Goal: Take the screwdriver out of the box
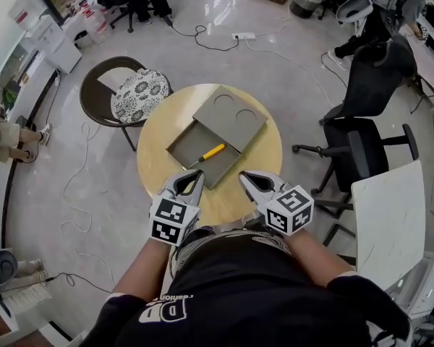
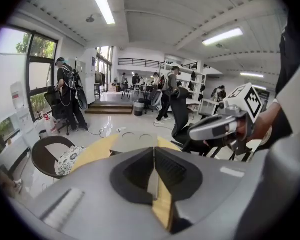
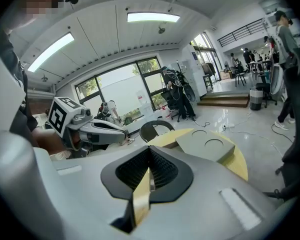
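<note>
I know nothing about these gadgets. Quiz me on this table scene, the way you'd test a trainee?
1. True or false: the screwdriver lies inside the open box.
2. The left gripper is: A) open, B) shut and empty, C) shut on the screwdriver.
3. Fill in: the box's lid shows ___ round recesses.
Key: 1 true; 2 B; 3 two.

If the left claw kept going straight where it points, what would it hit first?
Most likely the near wall of the open box just ahead of the left claw; tilted downward, it might touch the table first.
</note>
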A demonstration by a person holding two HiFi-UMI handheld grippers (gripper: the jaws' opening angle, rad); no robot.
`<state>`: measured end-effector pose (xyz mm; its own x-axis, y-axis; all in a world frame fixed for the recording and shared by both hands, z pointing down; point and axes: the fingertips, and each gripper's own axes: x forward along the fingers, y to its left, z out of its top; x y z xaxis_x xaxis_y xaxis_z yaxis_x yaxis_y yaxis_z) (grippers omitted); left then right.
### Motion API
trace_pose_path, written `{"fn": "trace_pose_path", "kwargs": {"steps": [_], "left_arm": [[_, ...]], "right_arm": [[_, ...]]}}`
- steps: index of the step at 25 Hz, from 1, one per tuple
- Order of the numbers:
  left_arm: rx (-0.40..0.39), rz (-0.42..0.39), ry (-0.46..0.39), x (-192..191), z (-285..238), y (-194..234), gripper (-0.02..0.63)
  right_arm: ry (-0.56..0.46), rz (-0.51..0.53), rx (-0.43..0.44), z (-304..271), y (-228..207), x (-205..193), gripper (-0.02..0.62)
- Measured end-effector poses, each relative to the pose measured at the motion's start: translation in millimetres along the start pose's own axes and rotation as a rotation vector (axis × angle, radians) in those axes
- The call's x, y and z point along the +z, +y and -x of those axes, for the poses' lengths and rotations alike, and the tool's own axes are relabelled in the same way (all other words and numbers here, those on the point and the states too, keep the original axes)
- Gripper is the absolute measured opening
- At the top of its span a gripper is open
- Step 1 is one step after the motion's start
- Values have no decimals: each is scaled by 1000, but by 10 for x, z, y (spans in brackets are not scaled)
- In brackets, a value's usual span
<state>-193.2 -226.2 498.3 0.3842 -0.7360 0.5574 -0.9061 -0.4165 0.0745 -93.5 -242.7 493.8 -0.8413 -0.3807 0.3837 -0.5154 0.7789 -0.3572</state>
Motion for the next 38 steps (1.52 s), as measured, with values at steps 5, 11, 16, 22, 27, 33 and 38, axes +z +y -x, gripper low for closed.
{"fn": "trace_pose_path", "kwargs": {"steps": [5,11,16,22,27,33,38], "left_arm": [[-7,-95,94,-199,-275,78,102],[-20,-174,210,-479,-623,197,135],[-37,-248,284,-657,-951,305,140],[-61,-346,384,-956,-1352,395,146],[-81,-365,438,-1086,-1641,462,155],[-119,-379,498,-1228,-1916,506,166],[-137,-404,564,-1417,-2102,550,175]], "right_arm": [[17,-13,-2,-33,-34,-72,1],[25,-43,-31,12,-88,-178,1],[48,-67,-39,10,-121,-275,0],[60,-107,-71,48,-226,-373,2],[62,-124,-92,56,-303,-404,1],[62,-138,-125,138,-344,-444,2],[56,-155,-163,256,-409,-503,1]]}}
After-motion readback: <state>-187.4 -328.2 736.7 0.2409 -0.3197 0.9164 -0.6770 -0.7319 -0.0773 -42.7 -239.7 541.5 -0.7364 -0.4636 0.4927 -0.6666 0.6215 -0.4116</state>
